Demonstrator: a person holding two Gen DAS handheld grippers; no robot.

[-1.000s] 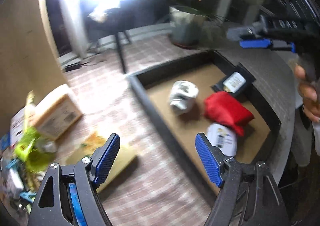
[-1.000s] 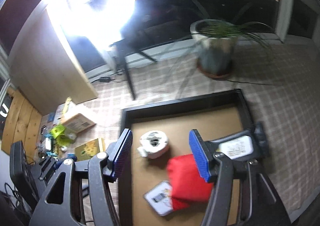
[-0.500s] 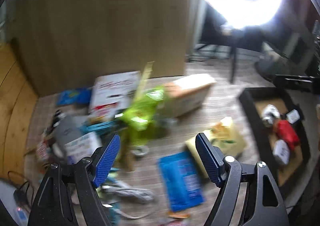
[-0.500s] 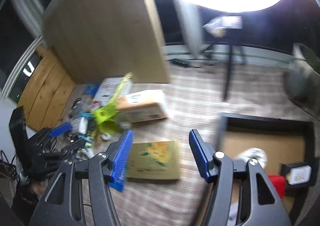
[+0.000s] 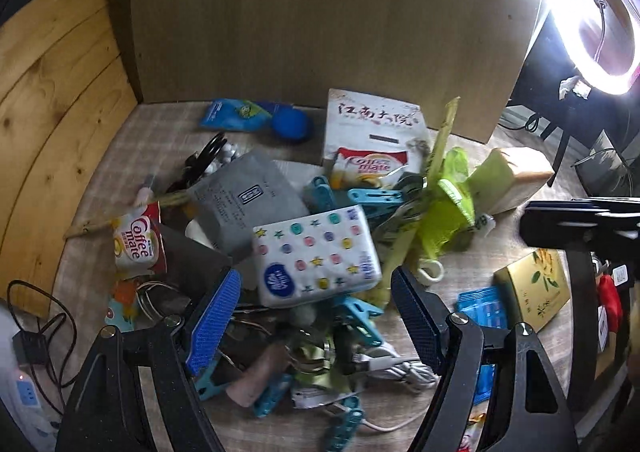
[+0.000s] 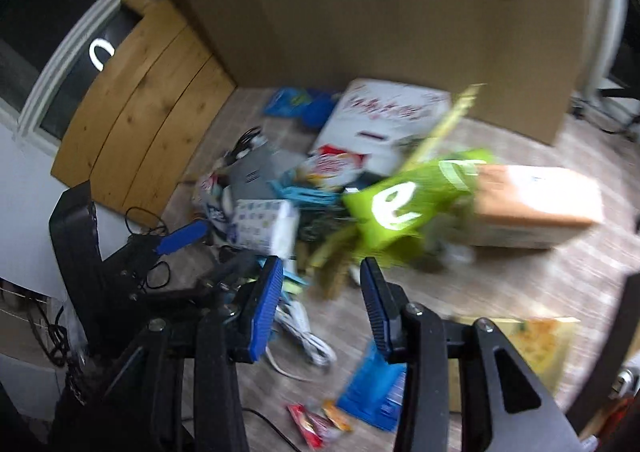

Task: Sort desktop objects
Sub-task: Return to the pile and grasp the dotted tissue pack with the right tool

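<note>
Right claw (image 6: 320, 304) closing, empty; left claw (image 5: 316, 316) apart above cluttered checked tabletop (image 5: 160, 139).

The left wrist camera sits behind the left claw (image 5: 316, 316) and looks steeply down, from near, on the pile in the middle of the table (image 5: 168, 139), facing the brown board (image 5: 320, 19) at the far edge. The right wrist camera sits behind the right claw (image 6: 322, 306) and looks down on the same pile from more to the right; its picture is blurred. Both views share the tissue pack (image 5: 316, 258) (image 6: 260, 228), the green bag (image 5: 444, 211) (image 6: 400, 203) and the white book (image 5: 374, 127) (image 6: 384, 115).
</note>
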